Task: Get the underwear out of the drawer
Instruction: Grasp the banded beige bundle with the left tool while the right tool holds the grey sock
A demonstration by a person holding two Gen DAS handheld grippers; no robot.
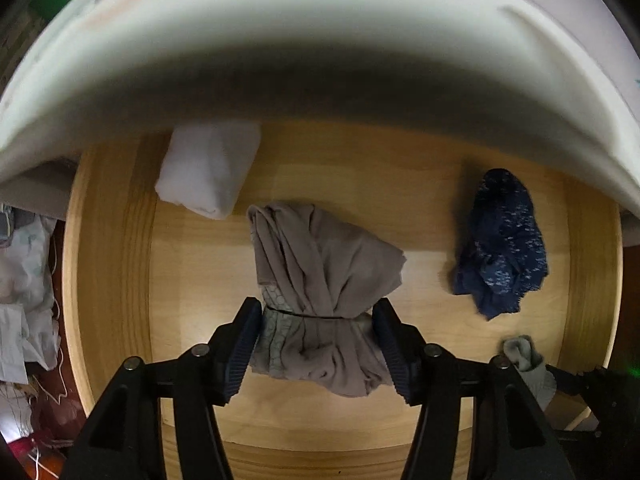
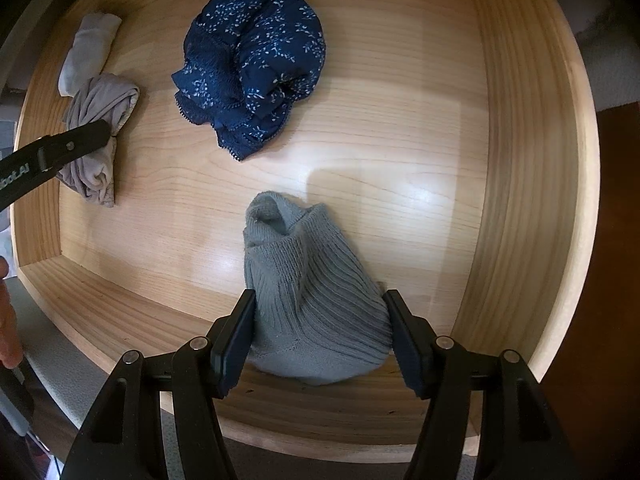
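A: Looking straight down into a pulled-out wooden drawer [image 2: 520, 120], four soft bundles on its floor. Nothing lifted clear yet?

B: Nothing. Judged to be at the pick-up stage, with every piece inside. Largest first: navy patterned bundle [image 2: 252, 68] lying untouched mid-floor, well apart from both tools.

A: And nearer the tools?

B: Taupe bundle [image 1: 320, 280] on the left side, cinched at the waist, bracketed by the left gripper [image 1: 318, 320]. Jaws spread astride it, pads at its flanks, no squeeze evident. Read as released.

A: On the right?

B: Grey knit bundle [image 2: 308, 304] against the front wall, framed by the right gripper [image 2: 320, 308]. Pads flush on both sides. Impossible to tell whether clenched or merely resting there.

A: Smallest item?

B: White folded piece [image 1: 208, 168] at the back, half under the white overhang, just beside the taupe one.

A: Next move?

B: Probably closing firmly on the soft cloth, low enough to gather the whole wad, then rising straight up, clear of the drawer walls and that overhang.
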